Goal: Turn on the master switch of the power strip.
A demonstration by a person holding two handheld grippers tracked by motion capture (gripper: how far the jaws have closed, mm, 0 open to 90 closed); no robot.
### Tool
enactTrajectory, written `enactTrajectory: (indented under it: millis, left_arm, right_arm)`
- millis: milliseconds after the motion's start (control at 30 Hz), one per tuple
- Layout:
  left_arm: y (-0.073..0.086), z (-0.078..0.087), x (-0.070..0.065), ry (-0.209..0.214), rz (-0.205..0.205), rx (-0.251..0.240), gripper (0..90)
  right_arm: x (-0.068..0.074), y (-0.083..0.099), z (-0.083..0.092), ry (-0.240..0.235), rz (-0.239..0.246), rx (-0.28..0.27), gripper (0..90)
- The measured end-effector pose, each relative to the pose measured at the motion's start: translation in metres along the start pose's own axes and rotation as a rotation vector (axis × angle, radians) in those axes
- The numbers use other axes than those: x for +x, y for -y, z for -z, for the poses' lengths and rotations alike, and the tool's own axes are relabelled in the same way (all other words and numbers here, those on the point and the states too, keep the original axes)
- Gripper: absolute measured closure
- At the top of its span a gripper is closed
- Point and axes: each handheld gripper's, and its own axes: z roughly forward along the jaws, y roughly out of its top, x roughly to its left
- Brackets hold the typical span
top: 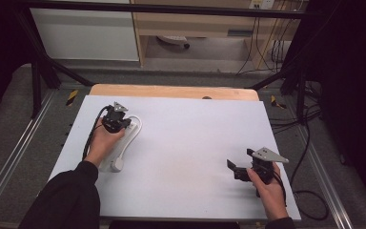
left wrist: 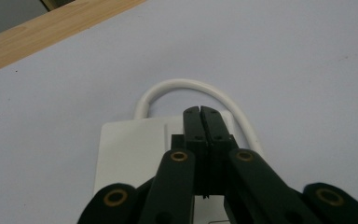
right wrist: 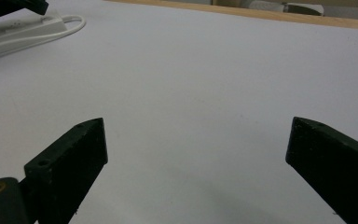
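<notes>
- My left tool (top: 116,120) is pressed together, its two black jaws touching each other, with nothing pinched between them.
- It sits right over the far end of the white power strip (top: 122,143), pointing down at it. In the left gripper view the tips rest over the strip's top face (left wrist: 130,149); I cannot tell if they press on it.
- My right tool (top: 240,168) is spread wide and holds nothing. It waits well apart from the power strip, on the other side of the surface (top: 195,143).
- The power strip lies flat near the left edge of the surface. Its white cord (left wrist: 186,86) makes a loop just past the strip's far end, and a round white plug (top: 117,165) lies at the near end of the strip.
- What could go wrong, I think: if I push down with the closed tips, the strip could slide or tip, because nothing holds it.
- The tips could also slip off the smooth top and hit the surface.
- If I drag the strip, the cord loop could catch on the left tool.
- I count: one power strip, one cord, one plug, two tools, one surface.
</notes>
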Motion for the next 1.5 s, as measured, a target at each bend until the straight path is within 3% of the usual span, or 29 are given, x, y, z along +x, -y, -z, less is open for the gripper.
enactTrajectory:
  millis: [1500]
  left_arm:
    - [0.0002,-0.0102,0.0032,-0.004,0.014,0.007,90.0]
  right_arm:
    - [0.0008,0.0003,0.0005,-0.004,-0.001,0.003,5.8]
